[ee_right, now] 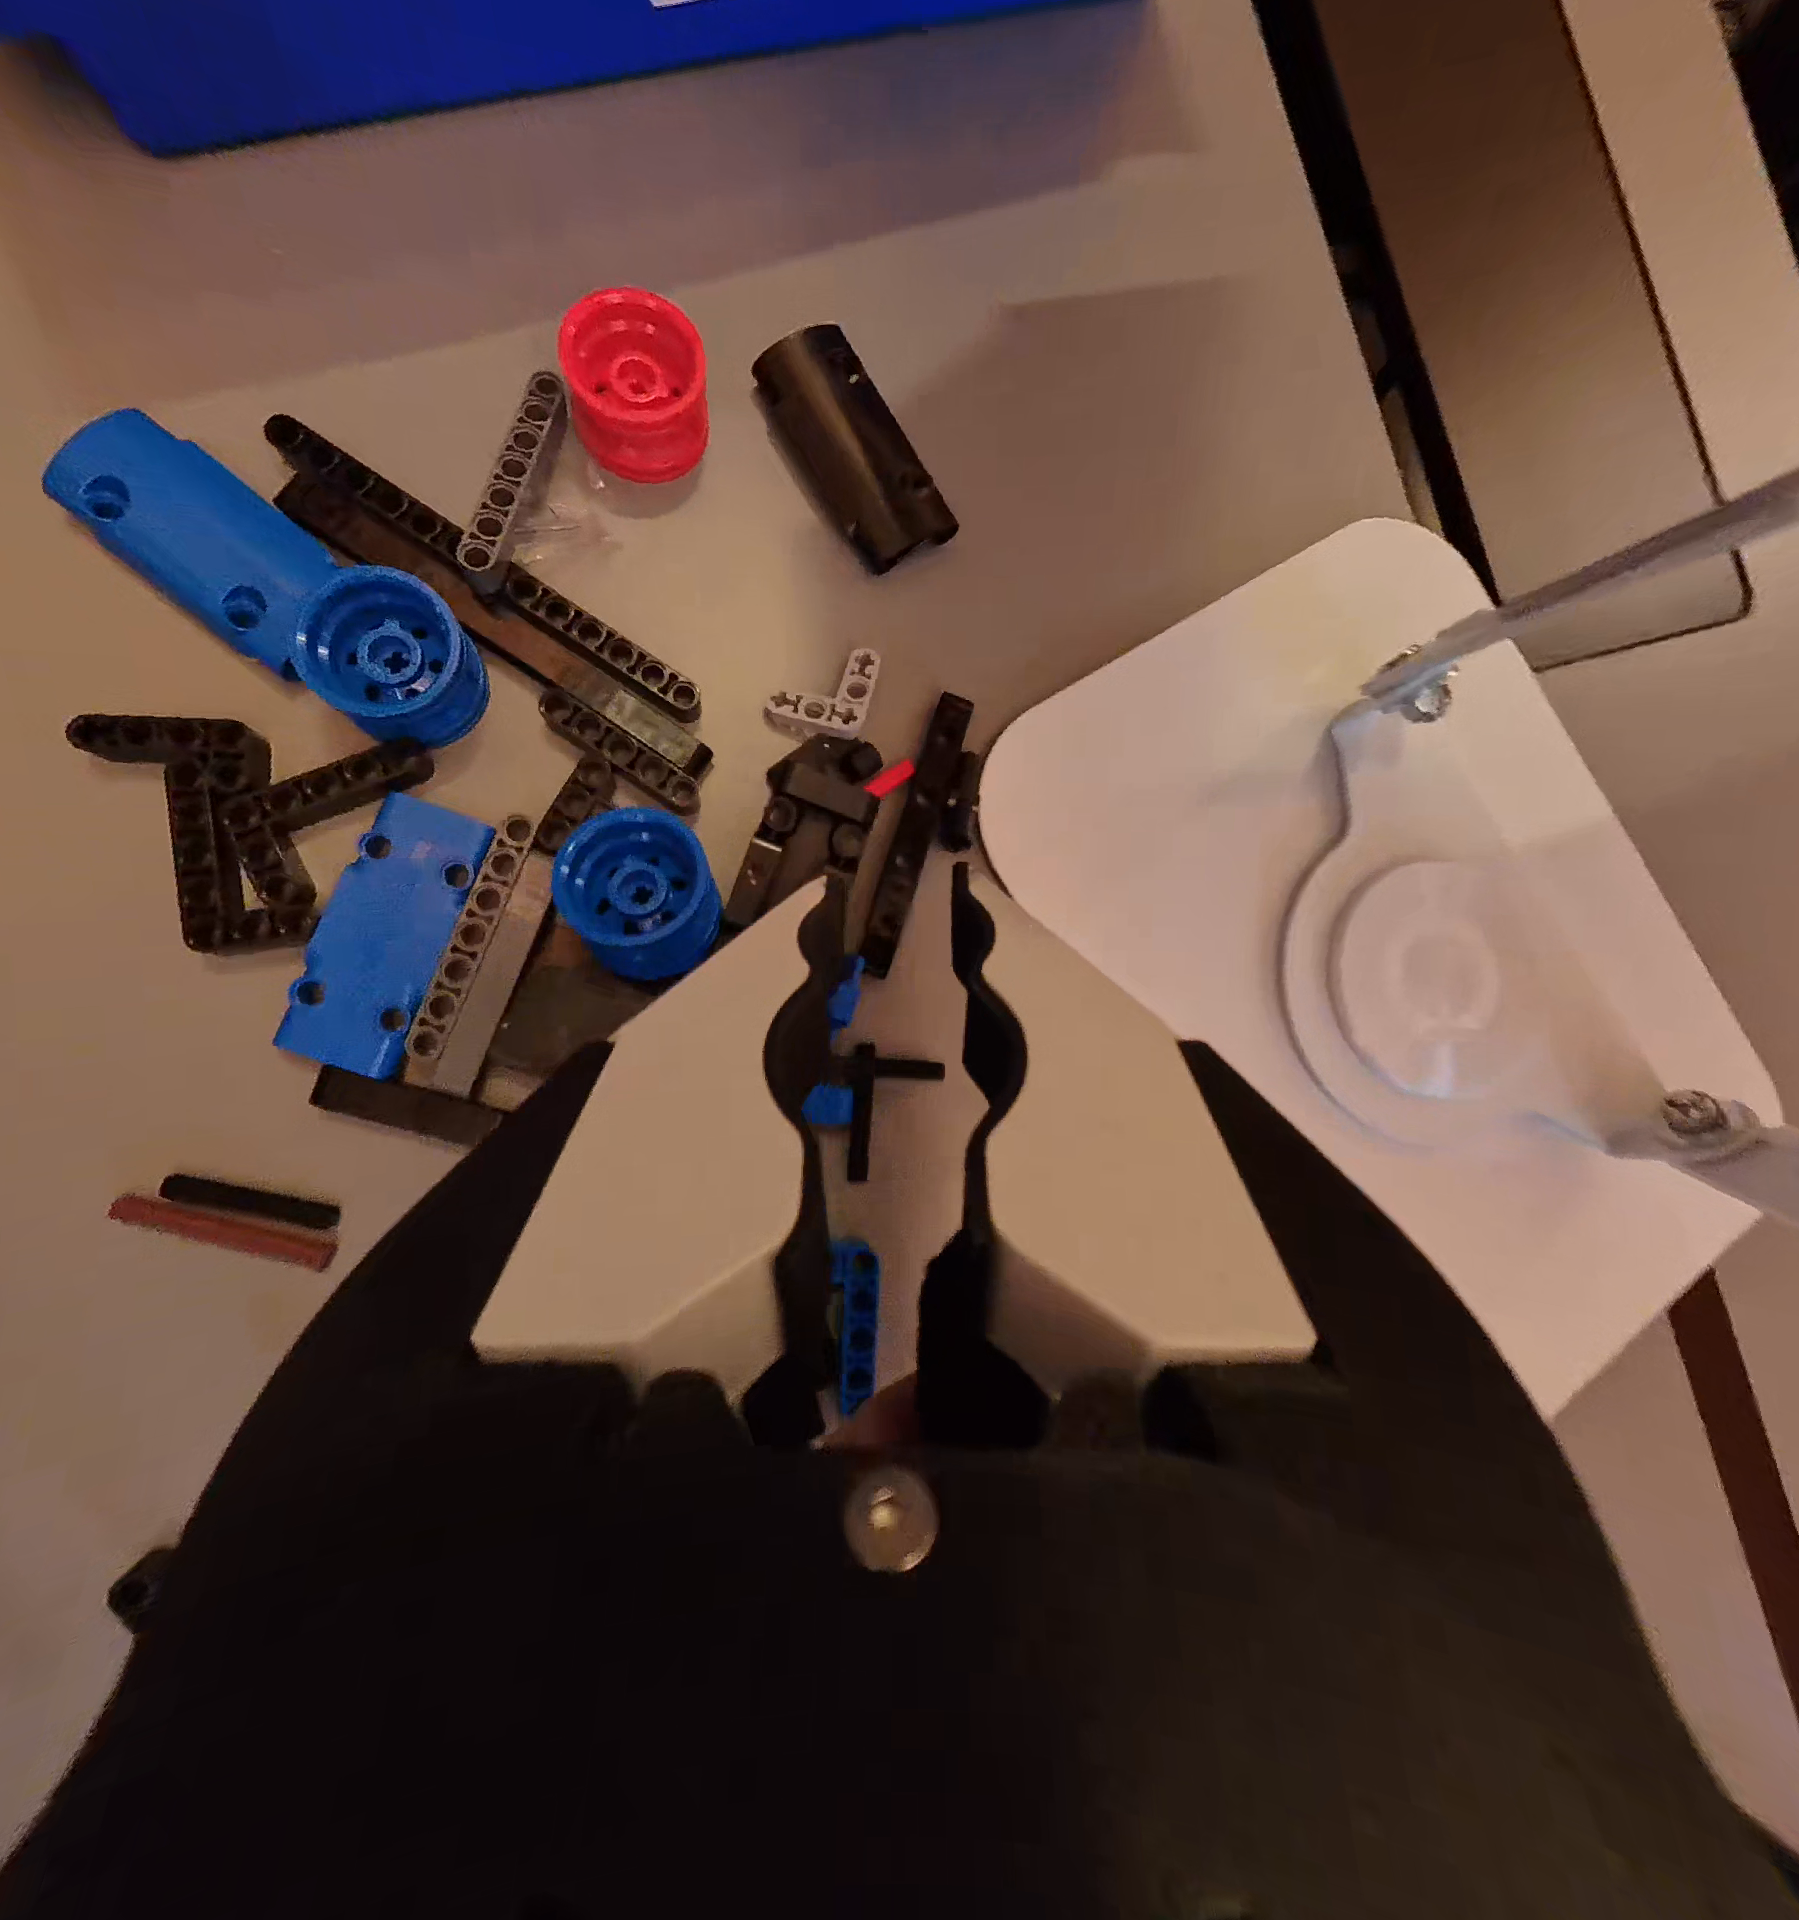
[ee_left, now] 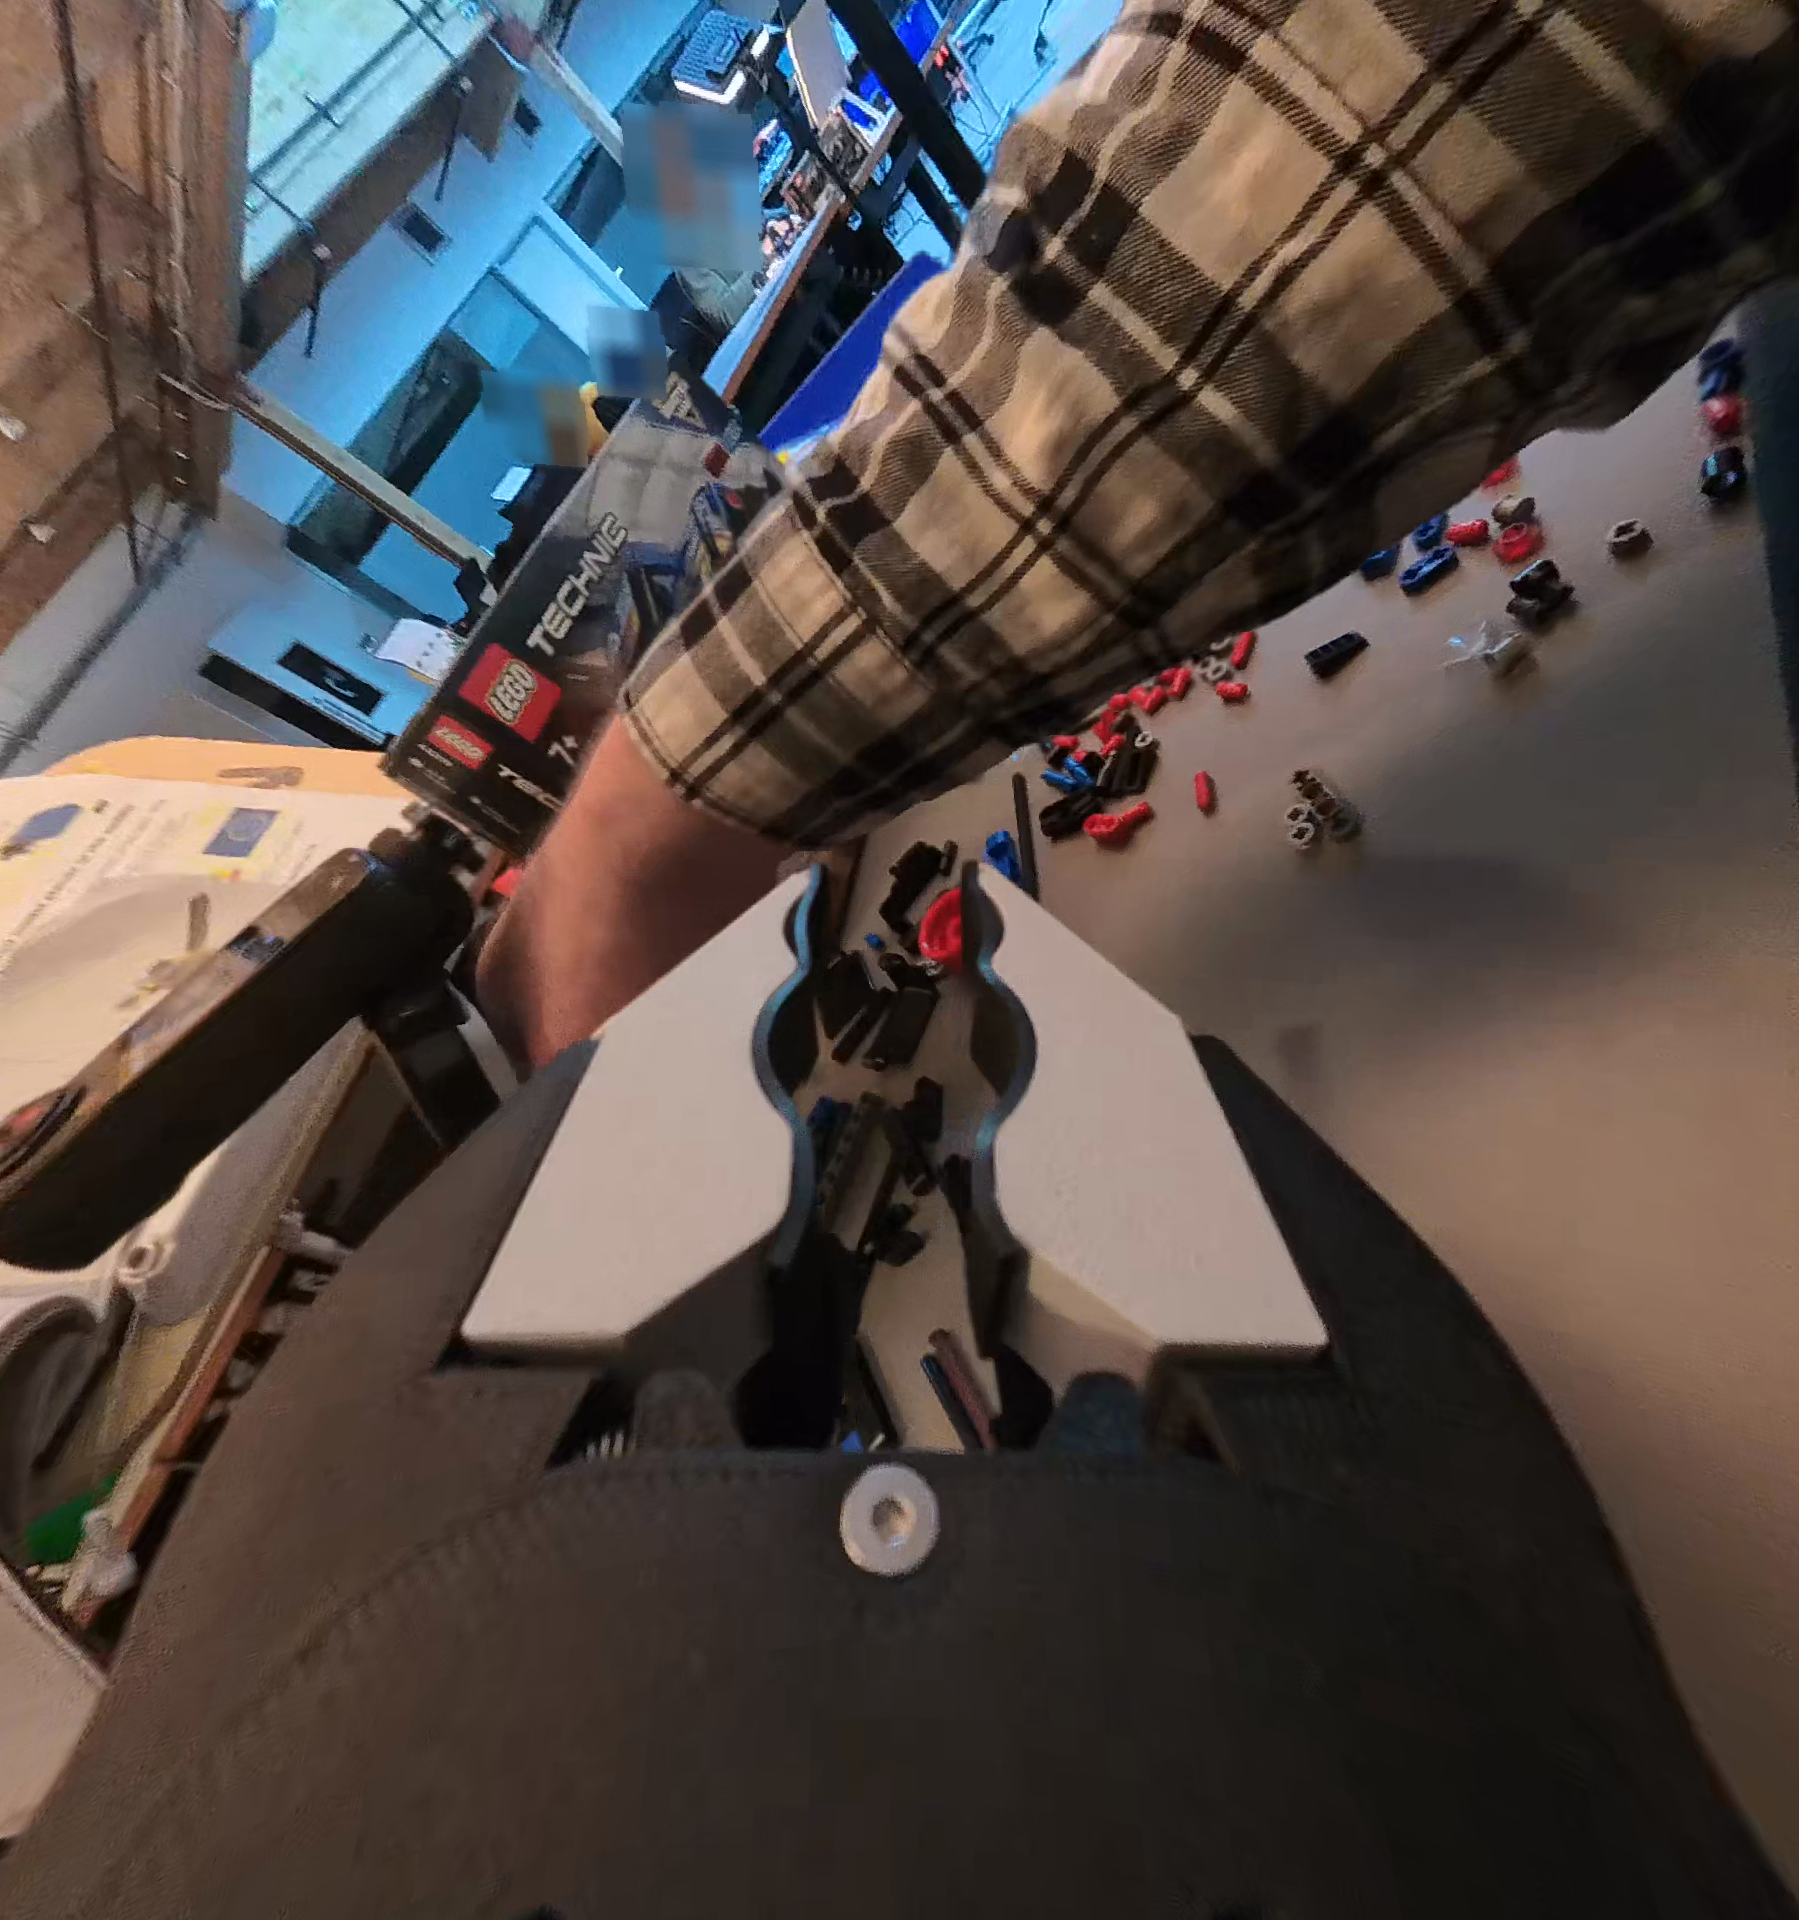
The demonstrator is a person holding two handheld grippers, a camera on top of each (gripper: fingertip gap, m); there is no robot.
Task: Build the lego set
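We see the left gripper with jaws apart, empty, over black beams on the table. Right gripper — jaws apart, nothing gripped — hovers beside 2 blue wheels and 1 red wheel.

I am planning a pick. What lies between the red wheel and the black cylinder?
In the right wrist view, only bare table lies between the red wheel and the black cylinder.

Printed brand marks and lettering on the dark cardboard set box standing at the desk's far edge, small print on the white leaflet too blurred to read, no writing on the loose pieces in the right wrist view
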